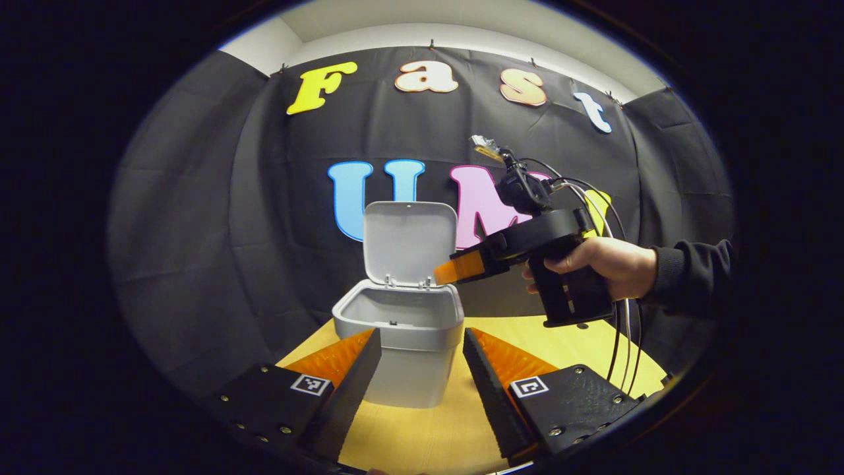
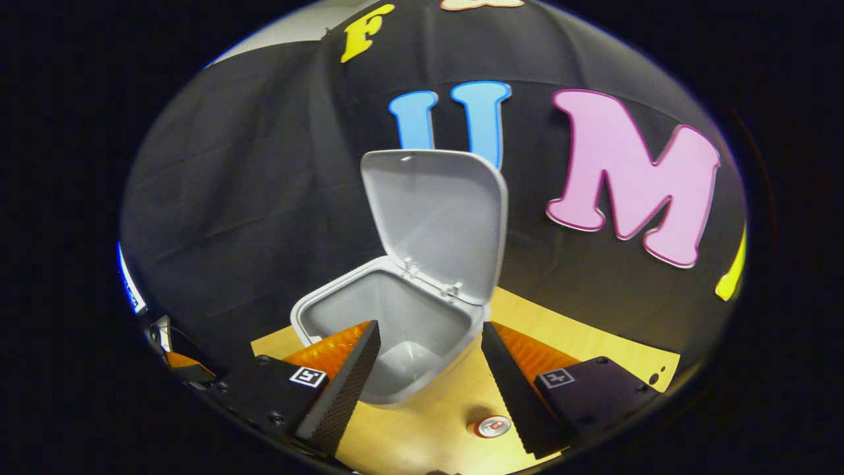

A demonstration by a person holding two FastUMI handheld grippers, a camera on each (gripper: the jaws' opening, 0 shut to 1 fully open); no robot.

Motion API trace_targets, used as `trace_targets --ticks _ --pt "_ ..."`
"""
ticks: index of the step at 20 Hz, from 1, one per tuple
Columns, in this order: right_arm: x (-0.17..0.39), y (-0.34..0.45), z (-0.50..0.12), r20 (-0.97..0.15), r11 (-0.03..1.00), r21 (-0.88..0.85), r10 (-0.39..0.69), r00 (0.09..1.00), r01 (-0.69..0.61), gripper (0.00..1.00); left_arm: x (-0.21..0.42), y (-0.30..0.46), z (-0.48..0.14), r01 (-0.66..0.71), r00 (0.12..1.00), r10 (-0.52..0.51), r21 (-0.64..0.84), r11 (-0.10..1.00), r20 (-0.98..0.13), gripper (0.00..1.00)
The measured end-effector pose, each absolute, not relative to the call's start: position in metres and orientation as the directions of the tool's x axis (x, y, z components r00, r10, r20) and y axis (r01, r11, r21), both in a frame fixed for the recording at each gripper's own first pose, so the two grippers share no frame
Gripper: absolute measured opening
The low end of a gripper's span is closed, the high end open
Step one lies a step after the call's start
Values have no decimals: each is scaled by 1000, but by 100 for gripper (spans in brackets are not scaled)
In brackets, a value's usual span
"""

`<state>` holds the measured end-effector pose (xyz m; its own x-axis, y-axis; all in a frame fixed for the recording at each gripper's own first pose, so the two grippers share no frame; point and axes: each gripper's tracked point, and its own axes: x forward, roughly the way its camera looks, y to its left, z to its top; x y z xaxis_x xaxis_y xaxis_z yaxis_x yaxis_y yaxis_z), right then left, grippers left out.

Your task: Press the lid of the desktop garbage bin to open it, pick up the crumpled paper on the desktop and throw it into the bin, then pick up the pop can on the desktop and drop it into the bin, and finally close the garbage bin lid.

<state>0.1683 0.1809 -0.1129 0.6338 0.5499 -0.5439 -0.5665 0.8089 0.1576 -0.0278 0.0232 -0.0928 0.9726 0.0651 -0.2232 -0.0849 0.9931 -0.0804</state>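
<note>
The grey desktop bin [image 1: 414, 369] stands on the wooden table [image 1: 580, 343] with its lid [image 1: 409, 241] swung up and upright. My left gripper [image 1: 422, 366] is open in front of the bin, nothing between its fingers. A hand [image 1: 603, 264] holds my right gripper [image 1: 440, 273] above the bin's back right rim. In the right gripper view, that gripper [image 2: 428, 369] is open over the bin's mouth [image 2: 389, 316], below the raised lid [image 2: 442, 218]. The pop can [image 2: 492, 426] stands upright on the table just beside the bin, close to the right finger.
Black cloth walls close in the back and sides right behind the bin. Cables [image 1: 623, 343] hang from the right gripper down to the table's right side. Bare tabletop [image 2: 593, 343] lies to the right of the bin.
</note>
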Motion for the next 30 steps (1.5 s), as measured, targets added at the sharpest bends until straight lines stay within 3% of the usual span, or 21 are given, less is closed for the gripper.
trace_targets --ticks 5,13,17,22,30 --pt "174 106 -83 -455 898 97 424 783 -430 99 -11 -6 -124 20 966 -41 -87 996 -256 84" --pt "143 -31 -53 -243 992 -2 122 962 -126 99 30 -60 -203 165 934 -172 -49 985 -314 84" --pt "112 -89 -74 -203 998 -66 -29 979 16 99 50 -94 -258 227 912 -235 -62 972 -336 84" --pt "85 -146 -125 -229 985 -23 -173 958 173 98 88 -126 -328 246 891 -254 -70 967 -376 84" --pt "60 -159 -206 -338 981 3 -182 923 195 98 143 -143 -354 240 911 -246 -61 969 -332 84"
